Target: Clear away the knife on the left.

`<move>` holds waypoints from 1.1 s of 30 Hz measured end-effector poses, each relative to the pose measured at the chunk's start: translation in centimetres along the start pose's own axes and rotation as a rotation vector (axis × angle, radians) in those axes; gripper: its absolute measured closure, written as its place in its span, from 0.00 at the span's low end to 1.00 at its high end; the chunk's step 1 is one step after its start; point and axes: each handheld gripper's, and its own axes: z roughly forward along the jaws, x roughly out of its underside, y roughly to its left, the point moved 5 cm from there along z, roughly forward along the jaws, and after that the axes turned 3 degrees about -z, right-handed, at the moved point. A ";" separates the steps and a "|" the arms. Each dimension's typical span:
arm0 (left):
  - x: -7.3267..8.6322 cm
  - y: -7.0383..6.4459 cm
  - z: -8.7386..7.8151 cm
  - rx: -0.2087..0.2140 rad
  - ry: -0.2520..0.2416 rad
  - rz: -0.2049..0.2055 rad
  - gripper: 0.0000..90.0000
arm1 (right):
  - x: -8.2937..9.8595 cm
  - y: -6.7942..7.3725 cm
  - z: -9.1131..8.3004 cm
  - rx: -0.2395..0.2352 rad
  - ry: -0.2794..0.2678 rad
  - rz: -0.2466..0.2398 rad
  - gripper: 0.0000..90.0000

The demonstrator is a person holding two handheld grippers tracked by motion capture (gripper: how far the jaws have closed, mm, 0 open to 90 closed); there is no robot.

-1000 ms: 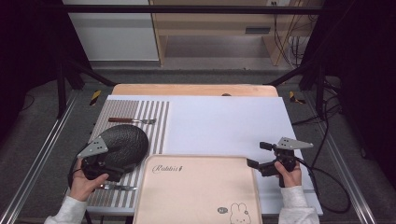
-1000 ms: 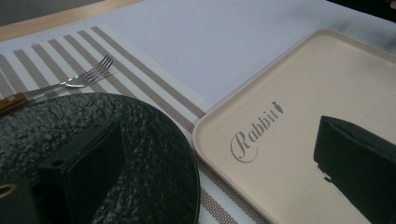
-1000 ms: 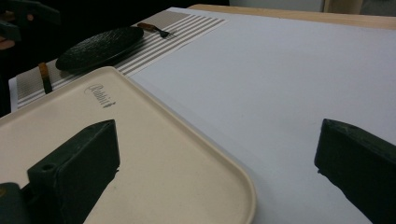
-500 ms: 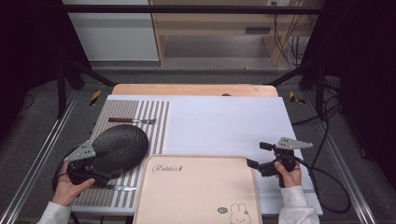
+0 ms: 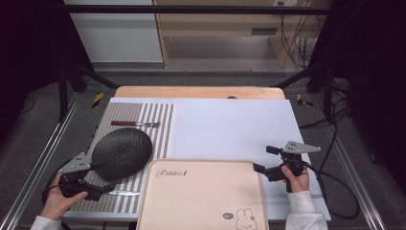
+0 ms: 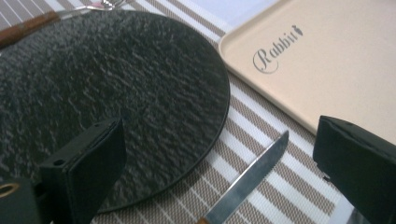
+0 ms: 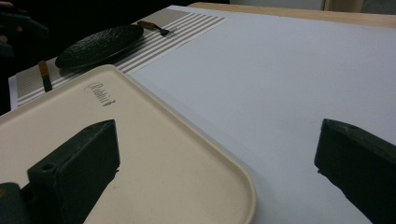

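Jaws of the left gripper (image 5: 106, 188) stand wide apart, holding nothing, at the near left beside the black plate (image 5: 121, 153) and over the knife (image 5: 123, 193) on the striped mat (image 5: 158, 118) (blade pointing right). At the near right, the right gripper (image 5: 264, 160) gapes wide too, just off the beige tray (image 5: 201, 194).

I've drawn my left gripper (image 5: 103, 189) back off the black plate (image 5: 121, 153) toward the bench's near left corner. Its jaws now stand open over the knife (image 5: 122, 193) beside the plate's near rim.
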 end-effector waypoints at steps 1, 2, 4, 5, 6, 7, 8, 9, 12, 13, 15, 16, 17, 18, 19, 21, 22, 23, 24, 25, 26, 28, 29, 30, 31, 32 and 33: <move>0.2 0.0 -0.1 0.003 0.003 -0.003 0.03 | 0.0 0.0 0.0 -0.001 0.000 0.000 0.00; 0.4 0.0 -0.1 0.007 0.012 -0.002 0.03 | 0.0 0.0 0.0 -0.001 -0.001 -0.001 0.00; 0.8 0.1 -0.2 0.004 0.023 -0.001 0.04 | 0.0 0.0 0.0 0.000 0.000 0.000 0.00; 0.9 0.1 -0.3 0.006 0.028 -0.003 0.04 | 0.0 0.0 0.0 -0.002 -0.001 -0.001 0.00; 1.1 0.1 -0.3 0.005 0.032 -0.004 0.04 | 0.0 0.0 0.0 -0.002 -0.001 -0.001 0.00; 1.3 0.2 -0.3 0.004 0.038 -0.006 0.04 | 0.0 0.0 0.0 -0.004 -0.003 -0.001 0.00; 1.4 0.2 -0.3 0.001 0.046 -0.005 0.05 | 0.0 0.0 0.0 -0.002 -0.003 -0.001 0.00; 1.6 0.2 -0.4 0.005 0.055 -0.007 0.05 | 0.0 0.0 0.0 -0.001 -0.002 -0.002 0.00; 2.2 0.2 -0.5 0.014 0.081 -0.011 0.06 | 0.0 0.0 0.0 -0.003 0.000 -0.002 0.00; 2.4 0.2 -0.5 0.011 0.089 -0.011 0.07 | 0.0 0.0 0.0 -0.003 0.002 -0.003 0.00; 2.7 0.3 -0.6 0.010 0.107 -0.006 0.08 | 0.0 0.0 0.0 -0.003 0.001 -0.002 0.00; 2.8 0.3 -0.6 0.010 0.114 -0.004 0.11 | 0.0 0.0 0.0 -0.003 0.000 -0.001 0.00; 3.1 0.4 -0.6 -0.001 0.132 0.000 0.12 | 0.0 0.0 0.0 -0.002 0.001 -0.001 0.00; 3.1 0.4 -0.6 -0.001 0.132 0.000 0.13 | 0.0 0.0 0.0 -0.002 0.001 -0.001 0.00; 3.3 0.5 -0.6 -0.001 0.139 0.001 0.13 | 0.0 0.0 0.0 -0.002 0.001 -0.001 0.00; 3.5 0.6 -0.6 -0.009 0.155 0.007 0.17 | 0.0 0.0 0.0 -0.003 0.002 -0.004 0.00; 3.6 0.6 -0.5 -0.013 0.161 0.009 0.17 | 0.0 0.0 0.0 -0.003 0.002 -0.004 0.00; 3.7 0.7 -0.5 -0.012 0.167 0.015 0.19 | 0.0 0.0 0.0 -0.002 0.001 -0.002 0.00; 3.8 0.8 -0.5 -0.014 0.174 0.016 0.22 | 0.0 0.0 0.0 -0.003 0.000 -0.001 0.00; 4.0 0.8 -0.4 -0.014 0.181 0.023 0.24 | 0.0 0.0 0.0 -0.002 0.001 -0.001 0.00; 4.0 0.9 -0.4 -0.019 0.187 0.031 0.24 | 0.0 0.0 0.0 -0.002 0.001 -0.001 0.00; 4.2 1.0 -0.3 -0.035 0.201 0.043 0.32 | 0.0 0.0 0.0 -0.003 0.002 -0.001 0.00; 4.3 1.1 -0.2 -0.034 0.203 0.047 0.32 | 0.0 0.0 0.0 -0.003 0.002 -0.001 0.00; 4.3 1.2 -0.2 -0.032 0.208 0.050 0.35 | 0.0 0.0 0.0 -0.003 0.002 -0.001 0.00; 4.4 1.2 -0.1 -0.029 0.212 0.053 0.38 | 0.0 0.0 0.0 -0.003 0.002 -0.001 0.00; 4.4 1.3 0.0 -0.027 0.218 0.055 0.40 | 0.0 0.0 0.0 -0.002 0.002 -0.002 0.00; 4.4 1.3 0.0 -0.031 0.223 0.061 0.41 | 0.0 0.0 0.0 -0.003 0.002 -0.001 0.00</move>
